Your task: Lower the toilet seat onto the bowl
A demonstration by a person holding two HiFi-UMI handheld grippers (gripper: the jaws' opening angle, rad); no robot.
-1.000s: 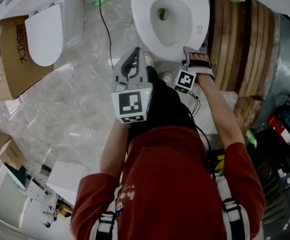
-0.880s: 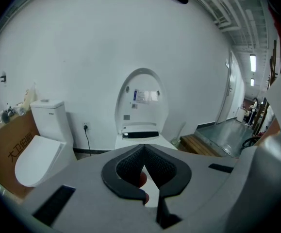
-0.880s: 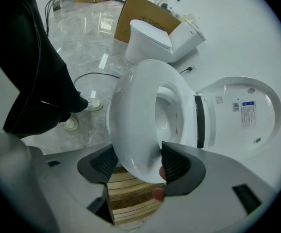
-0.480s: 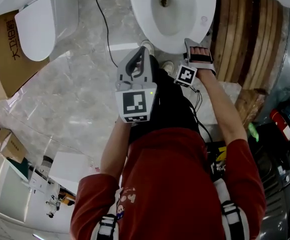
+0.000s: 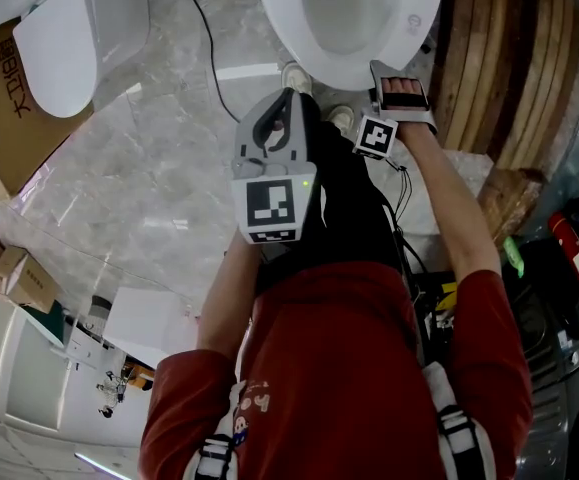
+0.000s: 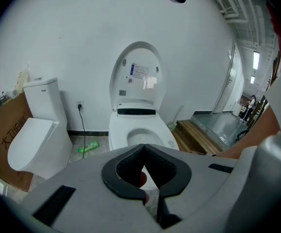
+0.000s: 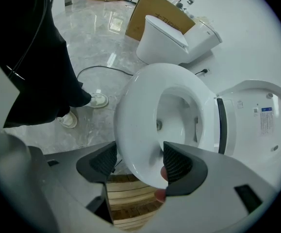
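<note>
Smooth, glossy white on the toilet seat and inside the bowl, hard-looking, with soft highlights; ceramic or plastic, not clear. Same shiny white on the second toilet. Dark, matt, cross-hatched pads on the fingers of the right gripper; likewise on the fingers of the left gripper, set in matt grey plastic shells. Polished, marble-veined stone for the floor, mirror-bright in places. Dark brown wooden slats, grainy, low sheen. Plain matt brown cardboard box. Soft red cloth sleeve, dull black cloth on the trousers.
</note>
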